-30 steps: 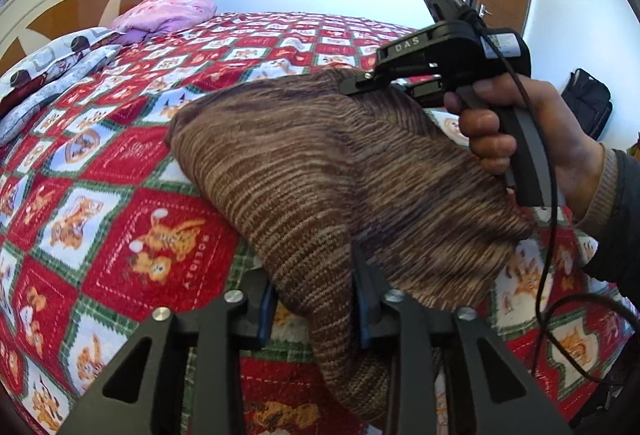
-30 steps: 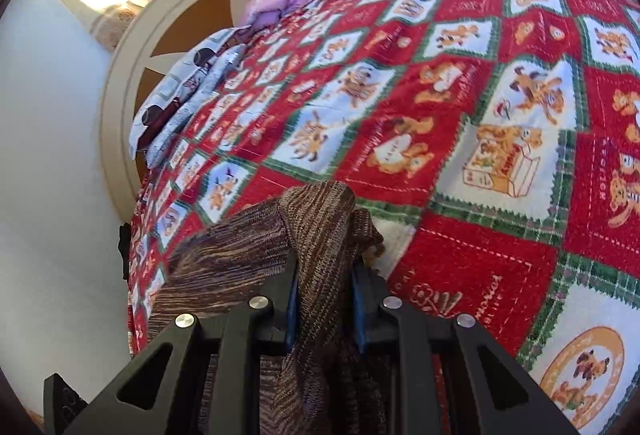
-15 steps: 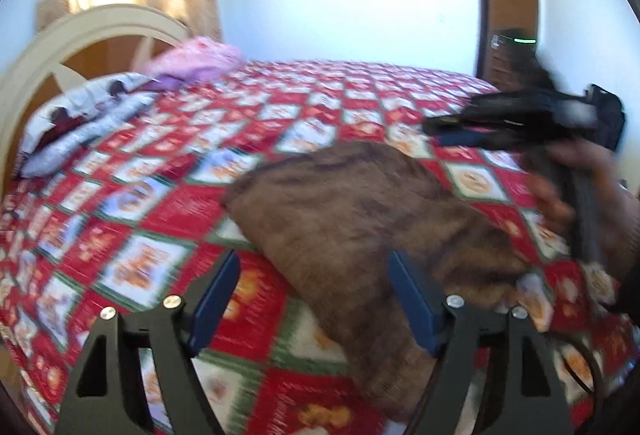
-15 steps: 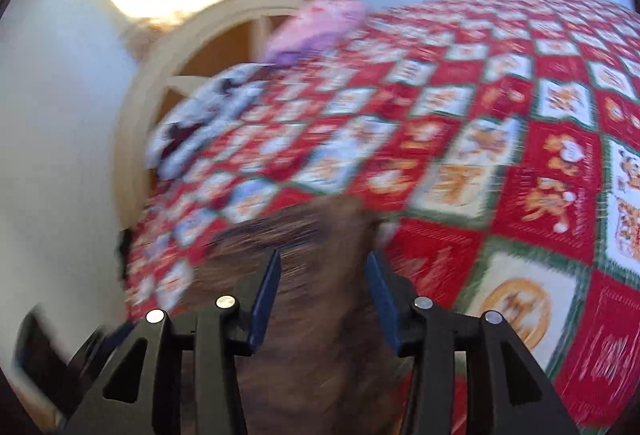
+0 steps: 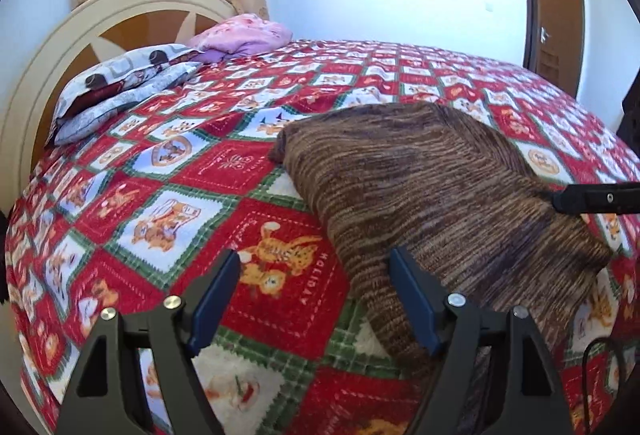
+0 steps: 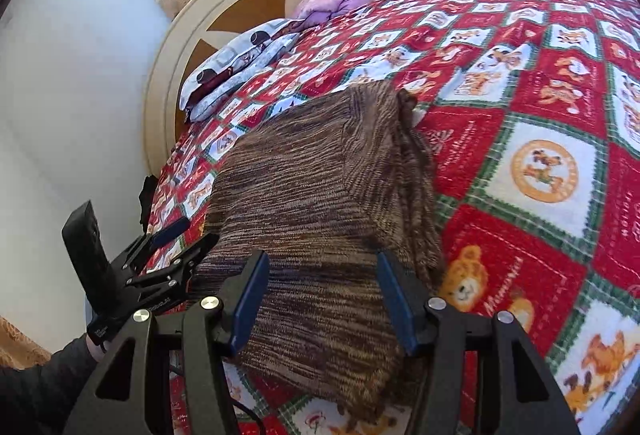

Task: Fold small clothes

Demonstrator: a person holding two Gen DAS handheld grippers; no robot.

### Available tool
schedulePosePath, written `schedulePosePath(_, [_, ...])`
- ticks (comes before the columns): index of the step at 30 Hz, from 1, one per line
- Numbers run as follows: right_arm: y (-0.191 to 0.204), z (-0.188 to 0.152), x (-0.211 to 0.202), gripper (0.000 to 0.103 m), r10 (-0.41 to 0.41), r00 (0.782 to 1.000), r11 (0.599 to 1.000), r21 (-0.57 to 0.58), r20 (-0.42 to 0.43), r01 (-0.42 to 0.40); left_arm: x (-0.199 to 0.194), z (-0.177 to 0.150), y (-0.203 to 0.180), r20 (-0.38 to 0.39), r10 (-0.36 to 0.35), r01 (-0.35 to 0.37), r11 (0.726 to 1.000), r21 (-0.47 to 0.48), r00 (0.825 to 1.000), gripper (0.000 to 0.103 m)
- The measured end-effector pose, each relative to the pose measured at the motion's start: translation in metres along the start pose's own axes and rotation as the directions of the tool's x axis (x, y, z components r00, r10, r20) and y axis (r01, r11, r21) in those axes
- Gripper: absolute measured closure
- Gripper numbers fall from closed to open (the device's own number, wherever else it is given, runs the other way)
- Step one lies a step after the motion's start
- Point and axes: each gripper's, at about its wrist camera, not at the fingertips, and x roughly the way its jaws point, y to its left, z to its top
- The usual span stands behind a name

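From the left wrist, the left gripper (image 5: pixel 316 299) stands wide apart with nothing held – only the quilt (image 5: pixel 208 191) shows between its blue pads, and the folded brown knit garment (image 5: pixel 432 195) lies on the bed just beside and past the right-hand pad. The garment's near corner runs down behind that finger, hidden. One black finger of the right gripper (image 5: pixel 596 198) pokes in from the edge, the rest cut off.

From the right wrist, the right gripper's jaws are opening, and the garment lies between them untouched by the pads. Its near edge disappears under the tool. A dark sleeve (image 6: pixel 36 391) holds the left gripper at lower left – hand barely visible.
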Motion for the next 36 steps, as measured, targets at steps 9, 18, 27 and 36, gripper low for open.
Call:
schedulePosePath(9, [0.016, -0.021, -0.034, 0.045, -0.148, 0.987, 0.989, 0.015, 0.059, 0.148, -0.048, -0.022, -0.016, 0.009, 0.016, -0.016, 0.998, 0.063, 1.0, 0.02])
schedulePosePath(18, [0.086, -0.043, -0.112, 0.033, -0.342, 0.895, 0.923, -0.076, 0.286, 0.377, -0.115, 0.015, -0.012, 0.136, -0.03, 0.03, 1.0, 0.003, 0.99, 0.0])
schedulePosePath(27, [0.146, -0.056, -0.153, 0.033, -0.363, 0.829, 0.87, -0.164, 0.425, 0.465, -0.147, 0.024, -0.021, 0.214, -0.061, 0.056, 0.998, 0.031, 0.975, 0.0])
schedulePosePath(36, [0.159, -0.059, -0.16, 0.033, -0.353, 0.827, 0.87, -0.171, 0.438, 0.462, -0.159, 0.027, -0.02, 0.25, -0.067, 0.064, 0.998, 0.022, 0.966, 0.0])
